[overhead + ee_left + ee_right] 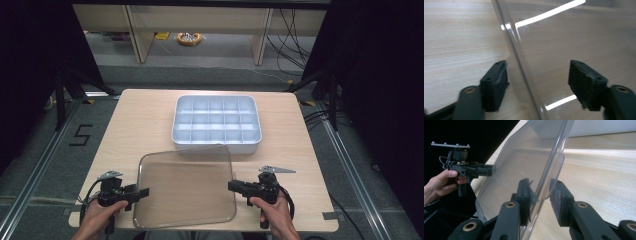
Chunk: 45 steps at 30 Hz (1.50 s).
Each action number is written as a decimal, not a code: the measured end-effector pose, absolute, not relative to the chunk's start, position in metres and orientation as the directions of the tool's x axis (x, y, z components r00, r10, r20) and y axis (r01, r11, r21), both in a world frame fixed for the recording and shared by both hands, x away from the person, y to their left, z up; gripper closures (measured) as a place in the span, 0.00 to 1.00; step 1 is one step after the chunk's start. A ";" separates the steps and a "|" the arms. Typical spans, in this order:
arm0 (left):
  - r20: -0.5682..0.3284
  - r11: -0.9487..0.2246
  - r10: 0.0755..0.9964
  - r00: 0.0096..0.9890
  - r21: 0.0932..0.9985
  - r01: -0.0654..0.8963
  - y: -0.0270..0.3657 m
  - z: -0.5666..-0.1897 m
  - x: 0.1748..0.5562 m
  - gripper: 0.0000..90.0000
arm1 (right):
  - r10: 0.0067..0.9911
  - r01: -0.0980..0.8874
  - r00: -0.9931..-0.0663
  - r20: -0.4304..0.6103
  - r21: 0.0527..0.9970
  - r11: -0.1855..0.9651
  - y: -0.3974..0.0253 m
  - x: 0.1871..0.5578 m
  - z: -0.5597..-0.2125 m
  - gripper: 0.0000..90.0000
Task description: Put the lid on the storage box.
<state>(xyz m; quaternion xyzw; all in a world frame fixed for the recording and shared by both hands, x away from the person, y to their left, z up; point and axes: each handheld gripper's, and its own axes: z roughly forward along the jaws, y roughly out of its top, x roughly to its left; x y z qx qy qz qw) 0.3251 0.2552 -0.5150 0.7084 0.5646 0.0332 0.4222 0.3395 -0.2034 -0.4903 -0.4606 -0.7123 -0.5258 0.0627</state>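
A large clear plastic lid (185,187) with rounded corners hangs tilted over the near half of the wooden table (145,125), its far edge overlapping the tray's front. My right gripper (231,186) is shut on the lid's right rim; in the right gripper view the rim (549,177) is pinched between the two black jaws of my right gripper (540,192). My left gripper (145,192) is at the lid's left edge. In the left gripper view the lid's edge (519,57) runs between the jaws of my left gripper (537,77), which stand wide apart and open.
A white tray (245,146) divided into several small empty compartments sits at the middle back of the table. The other hand and left gripper (474,170) are seen beyond the lid. Dark curtains, desk legs and floor cables surround the table.
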 end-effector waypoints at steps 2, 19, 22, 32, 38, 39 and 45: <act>-0.450 0.026 0.824 0.343 0.635 0.772 0.257 -0.515 0.325 0.42 | 0.587 0.733 -0.558 0.587 0.680 0.017 -0.205 0.340 -0.489 0.78; -0.458 0.153 0.804 0.379 0.775 0.613 0.264 -0.483 0.305 0.77 | 0.720 0.742 -0.485 0.496 0.670 0.038 -0.206 0.335 -0.482 0.77; -0.456 0.156 0.798 0.394 0.788 0.595 0.263 -0.476 0.301 0.79 | 0.723 0.734 -0.490 0.487 0.678 0.041 -0.206 0.332 -0.478 0.78; -0.408 0.110 0.813 0.416 0.809 0.578 0.250 -0.460 0.302 0.79 | 0.743 0.700 -0.492 0.453 0.713 0.028 -0.214 0.333 -0.463 0.78; -0.399 0.095 0.816 0.418 0.806 0.585 0.238 -0.451 0.317 0.79 | 0.771 0.685 -0.480 0.419 0.728 0.031 -0.219 0.339 -0.443 0.77; -0.399 0.095 0.816 0.418 0.806 0.585 0.238 -0.451 0.317 0.79 | 0.771 0.685 -0.480 0.419 0.728 0.031 -0.219 0.339 -0.443 0.77; -0.398 0.078 0.808 0.433 0.802 0.592 0.225 -0.440 0.337 0.79 | 0.793 0.663 -0.467 0.392 0.749 0.019 -0.230 0.354 -0.420 0.76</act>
